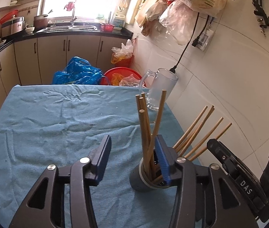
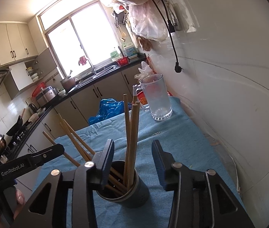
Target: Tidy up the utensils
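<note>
A dark grey holder (image 1: 140, 180) (image 2: 126, 193) stands on the blue towel and holds several wooden chopsticks. Some chopsticks (image 1: 147, 125) (image 2: 132, 129) stand nearly upright, and others (image 1: 201, 133) (image 2: 71, 136) lean out over the rim. My left gripper (image 1: 132, 142) is open, with the upright sticks just inside its right finger (image 1: 162, 157) and a wide gap to its left finger. My right gripper (image 2: 133, 144) is open too. The upright sticks rise between its fingers, and neither pad presses on them. Each view shows the other gripper at its edge.
A clear glass mug (image 1: 161, 89) (image 2: 156, 98) stands at the towel's far right corner by the tiled wall. A paper clip (image 2: 157, 133) lies on the blue towel (image 1: 58, 123). Beyond the table are a blue plastic bag (image 1: 77, 72) and a red basin (image 1: 123, 74).
</note>
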Demonstrator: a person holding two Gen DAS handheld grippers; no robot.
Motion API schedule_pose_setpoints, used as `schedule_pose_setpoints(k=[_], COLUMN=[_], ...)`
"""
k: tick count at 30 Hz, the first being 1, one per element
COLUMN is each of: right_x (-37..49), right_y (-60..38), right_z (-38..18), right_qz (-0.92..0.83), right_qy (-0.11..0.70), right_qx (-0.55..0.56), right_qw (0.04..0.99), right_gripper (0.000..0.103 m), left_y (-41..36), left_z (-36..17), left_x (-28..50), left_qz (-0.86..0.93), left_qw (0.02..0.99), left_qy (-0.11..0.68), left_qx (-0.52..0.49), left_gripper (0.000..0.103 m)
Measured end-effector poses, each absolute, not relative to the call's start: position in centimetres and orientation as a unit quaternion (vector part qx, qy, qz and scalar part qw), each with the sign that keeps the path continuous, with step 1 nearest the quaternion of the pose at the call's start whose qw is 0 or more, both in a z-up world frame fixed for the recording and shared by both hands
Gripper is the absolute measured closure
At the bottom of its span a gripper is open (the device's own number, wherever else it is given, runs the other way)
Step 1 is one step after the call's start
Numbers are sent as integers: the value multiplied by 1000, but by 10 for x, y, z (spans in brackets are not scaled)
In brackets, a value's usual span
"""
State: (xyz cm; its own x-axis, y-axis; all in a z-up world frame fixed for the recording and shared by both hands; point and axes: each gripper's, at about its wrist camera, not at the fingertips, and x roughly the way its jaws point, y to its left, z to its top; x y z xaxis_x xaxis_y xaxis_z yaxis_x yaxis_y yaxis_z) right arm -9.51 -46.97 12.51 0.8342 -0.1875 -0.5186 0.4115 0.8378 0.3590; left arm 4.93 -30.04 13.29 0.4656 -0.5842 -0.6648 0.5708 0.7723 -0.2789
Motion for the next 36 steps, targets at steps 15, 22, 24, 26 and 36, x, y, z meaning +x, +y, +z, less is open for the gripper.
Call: schedule_pose_setpoints(k=[15,22,24,26,36], right_x=[-96,-92,-91,-91,-90], right_y=[-467,-464,-464,-463,-458], right_z=[125,125,123,121,119], right_qz=[-202,-212,-214,-217,-231], right_qy=[254,266,273,277,289], right_qx=[202,188,187,188,176], right_qw=[924,921,919,917,912], right_gripper=[16,11,11,10,9], left_y=[-283,-282,-282,-282,-284], left_z=[137,136,135,134,132], left_x=[56,55,54,54,50], left_qz=[-286,-276,-275,-273,-255], left_qw=[880,883,883,883,892], left_qy=[378,378,379,380,373], left_qx=[-29,-29,-30,-32,-19], left_gripper=[20,14,13,13,13])
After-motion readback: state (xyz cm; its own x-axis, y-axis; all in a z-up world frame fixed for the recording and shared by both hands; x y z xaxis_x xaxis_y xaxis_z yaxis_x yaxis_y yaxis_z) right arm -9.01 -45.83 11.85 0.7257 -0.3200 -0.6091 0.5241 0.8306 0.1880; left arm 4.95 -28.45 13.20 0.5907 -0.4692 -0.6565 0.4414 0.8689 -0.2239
